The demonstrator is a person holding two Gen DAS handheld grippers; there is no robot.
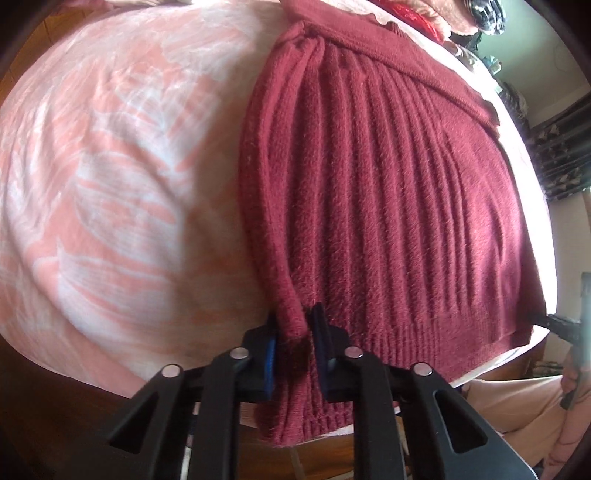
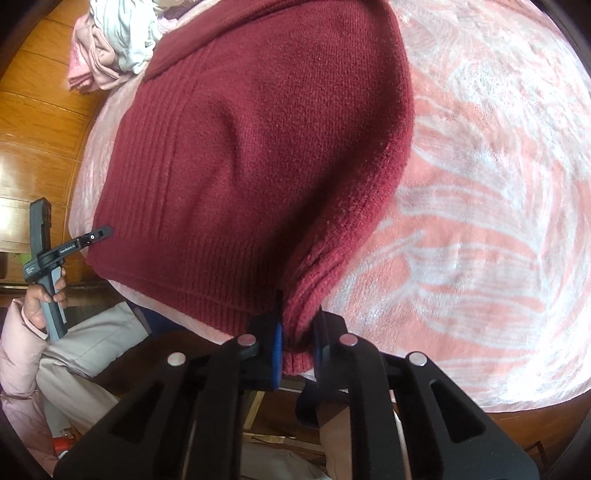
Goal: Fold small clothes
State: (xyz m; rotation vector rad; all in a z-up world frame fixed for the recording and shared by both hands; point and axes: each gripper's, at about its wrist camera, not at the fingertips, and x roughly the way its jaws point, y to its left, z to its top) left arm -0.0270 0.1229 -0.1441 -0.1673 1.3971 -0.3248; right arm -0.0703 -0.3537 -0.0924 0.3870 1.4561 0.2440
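Observation:
A dark red knitted sweater [image 1: 388,192] lies on a pink and white patterned blanket [image 1: 110,166], its ribbed hem toward me. In the left wrist view my left gripper [image 1: 293,332] is shut on the hem's left corner, a bunched fold pinched between the blue pads. In the right wrist view my right gripper [image 2: 299,328] is shut on the sweater [image 2: 240,147] at its hem's right corner, where the cloth gathers into folds. The left gripper [image 2: 92,236] also shows there at the hem's far left corner, with a hand on its handle.
A heap of pale pink and light clothes [image 2: 110,44] lies at the far end of the blanket [image 2: 480,184]. Red and patterned clothes [image 1: 406,14] sit beyond the sweater's collar. Wooden floor [image 2: 40,129] runs along the left. The person's light trousers [image 2: 88,354] are below the bed edge.

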